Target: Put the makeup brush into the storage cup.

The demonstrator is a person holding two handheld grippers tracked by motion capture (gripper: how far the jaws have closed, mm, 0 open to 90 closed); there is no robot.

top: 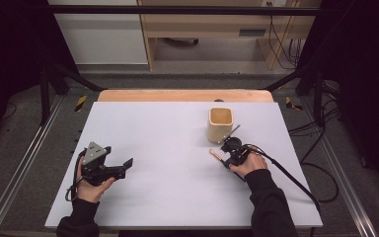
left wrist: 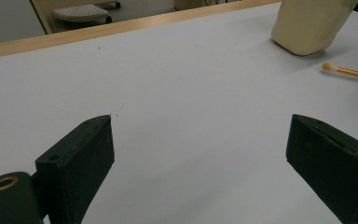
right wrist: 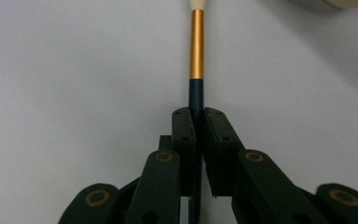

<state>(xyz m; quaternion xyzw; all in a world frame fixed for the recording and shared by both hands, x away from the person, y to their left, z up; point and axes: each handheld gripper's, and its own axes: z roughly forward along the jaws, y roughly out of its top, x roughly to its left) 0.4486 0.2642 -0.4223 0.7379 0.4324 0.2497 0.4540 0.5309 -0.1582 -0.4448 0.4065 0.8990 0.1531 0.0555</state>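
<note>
A small brush with a dark handle, a gold ferrule and a pale tip lies on the white table. My right gripper is shut on its dark handle, with the tip pointing away. From above, the right gripper sits just below a cream square cup, and the brush tip sticks out to its left. My left gripper rests at the table's left side, jaws wide apart over bare table. In the left gripper view the cup and brush lie far right.
The white board lies on a wooden table whose far edge shows beyond it. Black frame rails run along both sides. A cable trails from the right gripper toward the table's right edge. Wooden furniture stands behind the table.
</note>
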